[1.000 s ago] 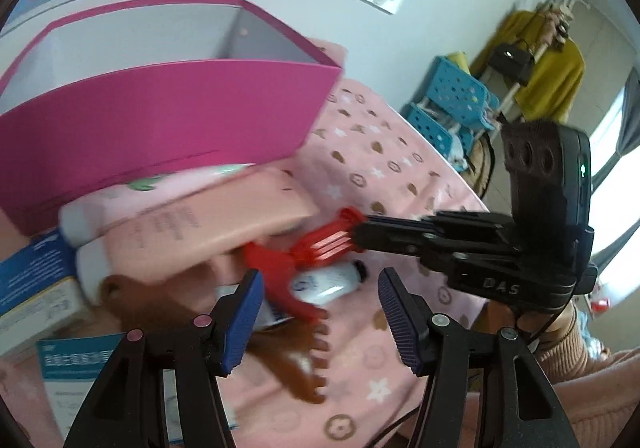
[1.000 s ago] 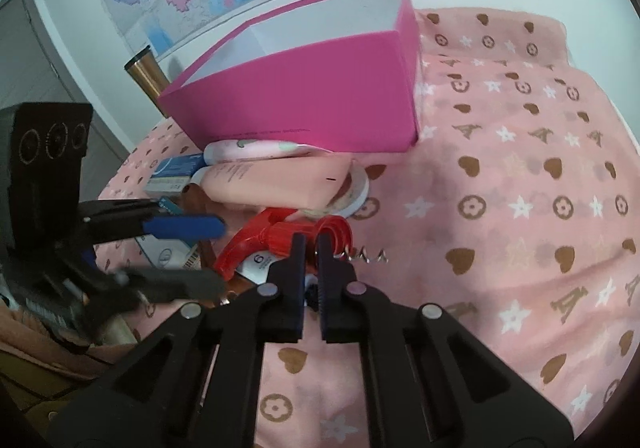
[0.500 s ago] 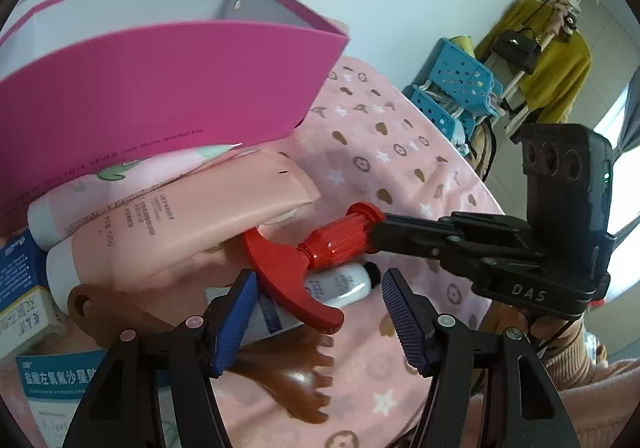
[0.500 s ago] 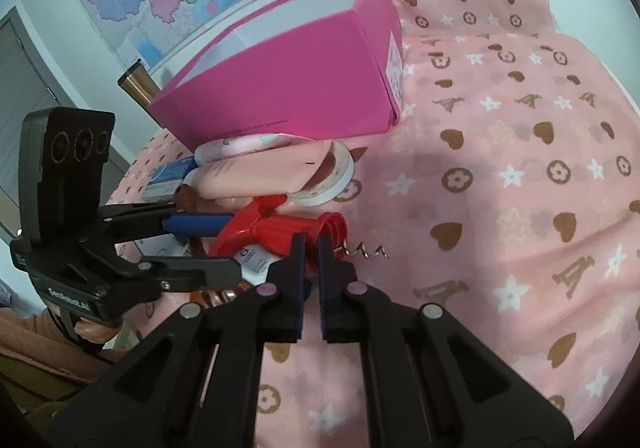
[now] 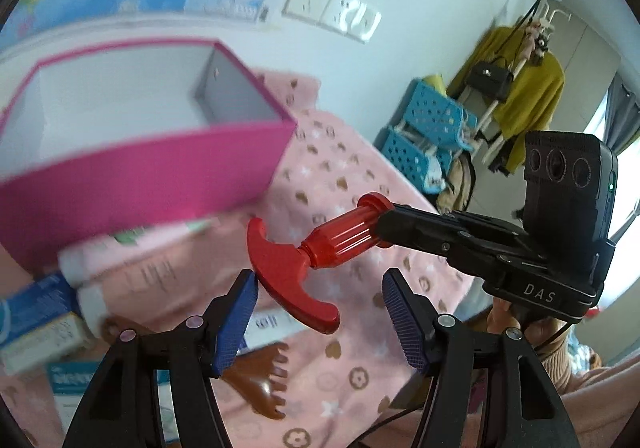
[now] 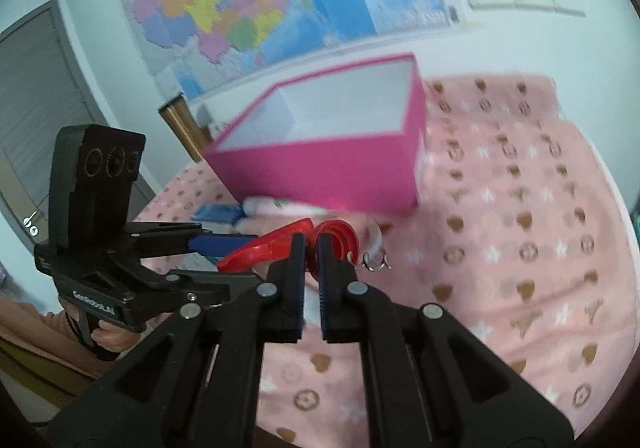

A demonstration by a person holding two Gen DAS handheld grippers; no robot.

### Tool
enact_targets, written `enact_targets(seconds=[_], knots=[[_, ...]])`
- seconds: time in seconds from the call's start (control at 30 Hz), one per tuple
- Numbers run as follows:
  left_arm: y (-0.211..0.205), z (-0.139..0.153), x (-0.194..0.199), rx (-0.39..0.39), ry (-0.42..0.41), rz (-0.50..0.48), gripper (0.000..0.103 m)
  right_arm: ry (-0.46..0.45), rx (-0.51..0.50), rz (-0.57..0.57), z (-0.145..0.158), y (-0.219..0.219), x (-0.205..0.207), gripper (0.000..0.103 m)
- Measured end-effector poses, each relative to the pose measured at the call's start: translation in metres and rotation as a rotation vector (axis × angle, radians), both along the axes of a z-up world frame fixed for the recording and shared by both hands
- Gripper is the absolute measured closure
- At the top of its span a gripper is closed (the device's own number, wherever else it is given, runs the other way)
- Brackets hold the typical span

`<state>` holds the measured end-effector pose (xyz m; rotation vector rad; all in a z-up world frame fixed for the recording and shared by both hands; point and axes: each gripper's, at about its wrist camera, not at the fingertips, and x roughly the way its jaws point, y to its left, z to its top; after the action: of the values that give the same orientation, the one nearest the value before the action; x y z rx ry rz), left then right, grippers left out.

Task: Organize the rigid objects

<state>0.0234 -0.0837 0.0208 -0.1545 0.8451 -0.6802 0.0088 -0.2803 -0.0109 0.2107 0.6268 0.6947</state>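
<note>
Right hand-held gripper (image 6: 311, 248) grasps the red corkscrew (image 5: 320, 244) above 2 pink tubes (image 5: 132, 264); left hand-held gripper (image 5: 318, 312) released.

i see the red corkscrew (image 5: 320, 244) up off the pink cloth, lying roughly level, its ribbed barrel clamped at the far end, curved t-handle nearest my left view, metal spiral (image 6: 374, 262) poking out beyond. the open pink box (image 6: 320, 168) sits behind it, white inside.

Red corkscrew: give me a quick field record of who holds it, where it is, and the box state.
held item: red corkscrew
holder: right hand-held gripper, shut on its barrel
position: lifted above the pink cloth, short of the box
left hand-held gripper: open, empty, beside the T-handle
pink box: open, visible inside bare
</note>
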Motion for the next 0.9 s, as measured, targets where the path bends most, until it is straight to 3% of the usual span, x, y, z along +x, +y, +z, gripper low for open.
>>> enact_targets(seconds=[0.23,0.33,0.6,0.9], knots=[[0.019,0.047,0.027,0.039,-0.136,0.081,0.038,-0.120,0.023,0.033,0.043,0.019,0.037,0.095],[0.024,0.052,0.054,0.066,-0.141,0.112,0.038,-0.115,0.045,0.049,0.052,0.027,0.064,0.095],[0.035,0.023,0.118,0.094,-0.029,0.138,0.037,-0.013,0.008,0.050,0.037,0.047,0.133,0.095],[0.029,-0.002,0.140,0.148,0.022,0.136,0.037,0.123,-0.078,0.040,0.008,0.056,0.169,0.095]])
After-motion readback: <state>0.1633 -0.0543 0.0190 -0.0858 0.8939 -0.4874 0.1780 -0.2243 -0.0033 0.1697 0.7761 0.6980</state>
